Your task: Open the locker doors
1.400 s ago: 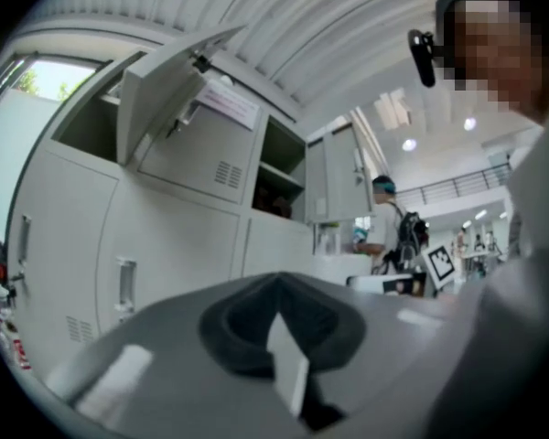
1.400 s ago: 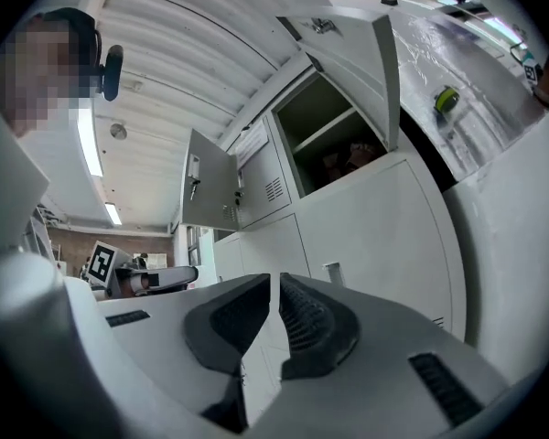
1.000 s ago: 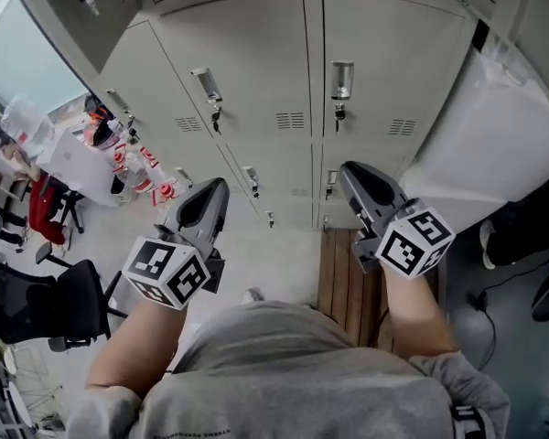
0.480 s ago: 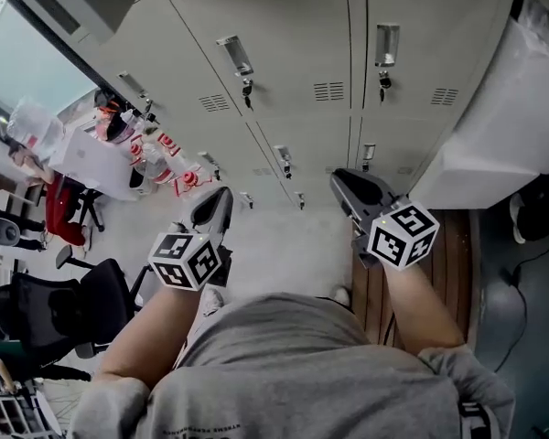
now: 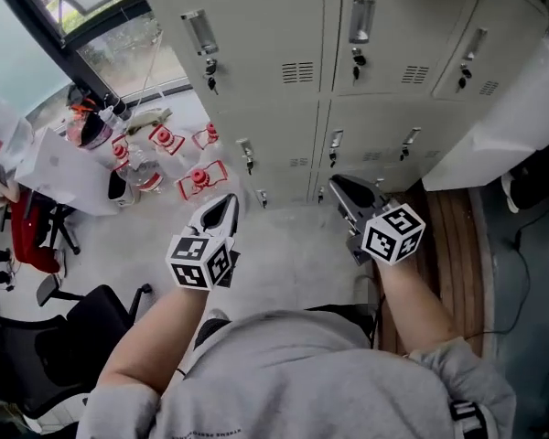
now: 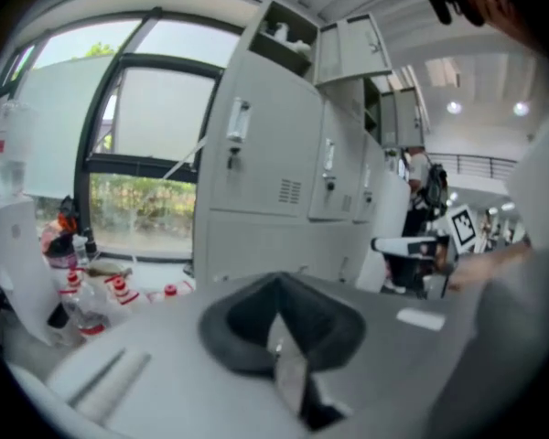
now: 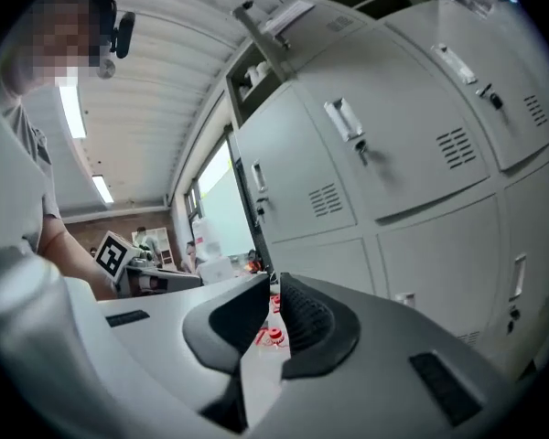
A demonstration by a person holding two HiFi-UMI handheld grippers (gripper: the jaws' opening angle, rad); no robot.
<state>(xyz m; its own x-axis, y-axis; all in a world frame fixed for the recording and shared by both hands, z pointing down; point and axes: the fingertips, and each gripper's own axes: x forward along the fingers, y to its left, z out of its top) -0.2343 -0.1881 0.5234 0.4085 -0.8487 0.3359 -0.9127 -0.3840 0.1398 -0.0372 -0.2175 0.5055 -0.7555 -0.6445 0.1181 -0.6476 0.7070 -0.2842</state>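
- Locker bank [image 5: 284, 26]: the top of the head view is filled by it, and it stands on the floor [image 5: 293, 254]. Every door in that view lies flush, so the task is judged not yet begun.
- Step in hand: an approach is judged to be under way. Both grippers are held in front of the lower row of doors [image 5: 371, 149], apart from them, with nothing touched.
- Left gripper [image 5: 227, 201]: the jaws are seen closed together in its own view, and nothing is held.
- Right gripper [image 5: 337, 186]: the jaws are parted by a narrow slit only. Floor is seen through the slit, and nothing is gripped.
- Door handles [image 5: 335, 144]: a small vertical pull is fitted near one edge of each door, with a lock below it on the upper row. Whether the lower pulls carry keys cannot be told.
- Next move: one pull must be selected and the jaws opened wider than it. The jaws are then to be closed on the pull and the door drawn outward about its hinge. A locked door is to be expected as a possible fault.
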